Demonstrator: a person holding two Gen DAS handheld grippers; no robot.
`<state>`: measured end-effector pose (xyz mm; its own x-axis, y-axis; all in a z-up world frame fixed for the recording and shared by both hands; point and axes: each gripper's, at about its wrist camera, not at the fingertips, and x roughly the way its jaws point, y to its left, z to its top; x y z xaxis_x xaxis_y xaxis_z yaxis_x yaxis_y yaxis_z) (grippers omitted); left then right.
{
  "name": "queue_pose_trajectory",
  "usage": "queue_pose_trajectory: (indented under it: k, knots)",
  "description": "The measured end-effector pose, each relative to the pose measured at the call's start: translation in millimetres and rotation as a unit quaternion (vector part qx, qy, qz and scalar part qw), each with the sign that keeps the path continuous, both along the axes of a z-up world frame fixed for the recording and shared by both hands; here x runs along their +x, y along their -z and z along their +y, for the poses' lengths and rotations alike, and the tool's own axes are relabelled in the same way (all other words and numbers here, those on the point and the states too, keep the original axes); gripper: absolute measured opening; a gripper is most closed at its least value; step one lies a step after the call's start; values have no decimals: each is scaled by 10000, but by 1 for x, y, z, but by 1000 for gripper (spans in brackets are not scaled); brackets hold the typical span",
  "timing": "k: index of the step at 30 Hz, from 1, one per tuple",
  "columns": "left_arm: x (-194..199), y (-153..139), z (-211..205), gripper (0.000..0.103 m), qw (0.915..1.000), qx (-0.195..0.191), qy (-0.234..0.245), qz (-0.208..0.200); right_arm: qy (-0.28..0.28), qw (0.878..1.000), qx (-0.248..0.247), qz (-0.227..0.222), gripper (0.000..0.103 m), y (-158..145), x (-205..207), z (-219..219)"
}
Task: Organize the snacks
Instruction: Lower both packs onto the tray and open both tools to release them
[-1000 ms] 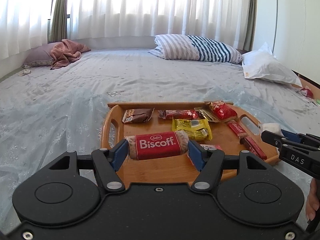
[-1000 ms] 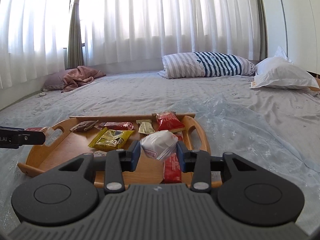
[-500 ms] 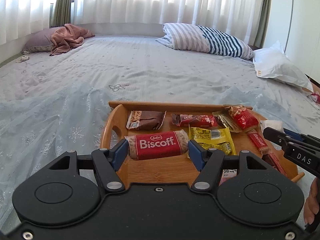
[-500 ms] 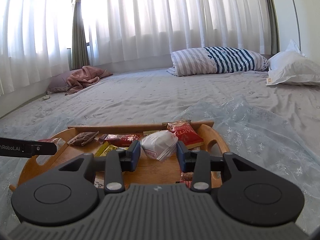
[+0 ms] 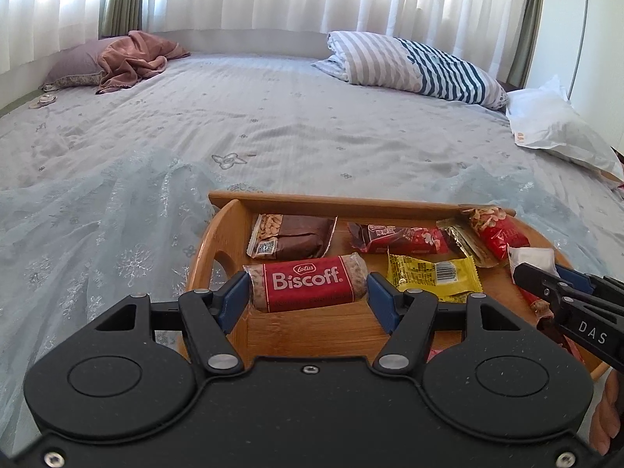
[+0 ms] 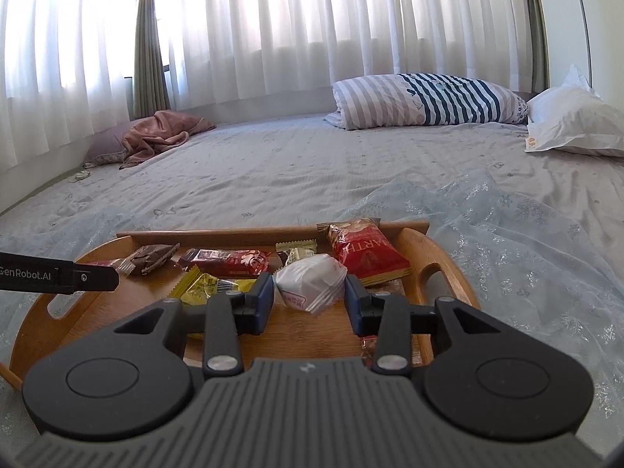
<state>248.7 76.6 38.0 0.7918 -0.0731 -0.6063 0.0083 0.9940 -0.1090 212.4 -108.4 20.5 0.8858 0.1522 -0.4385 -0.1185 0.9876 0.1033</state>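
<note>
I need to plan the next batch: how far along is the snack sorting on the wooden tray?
Done: several wrapped snacks already lie in the oval wooden tray, including a brown nut bar and a yellow packet. In hand: the left tool grips a red Biscoff biscuit pack, and the right tool grips a white wrapped snack, both over the tray. Left: setting these two down.
</note>
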Motion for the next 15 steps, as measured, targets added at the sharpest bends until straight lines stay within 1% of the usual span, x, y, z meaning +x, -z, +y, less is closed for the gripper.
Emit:
queue_pose_trajectory:
  k: [4,9,15]
  knots:
    - [5,3,0,63,10000,-5,14,12,-27,10000,-40,21,43,2,3,3]
    - [10,6,3,63,9999,-139,8,20,-60,9999,-85,52,44,4,8,5]
    - [16,8,2,63,10000,-56,22,-3,-72,9999,-112,101,44,7,12,6]
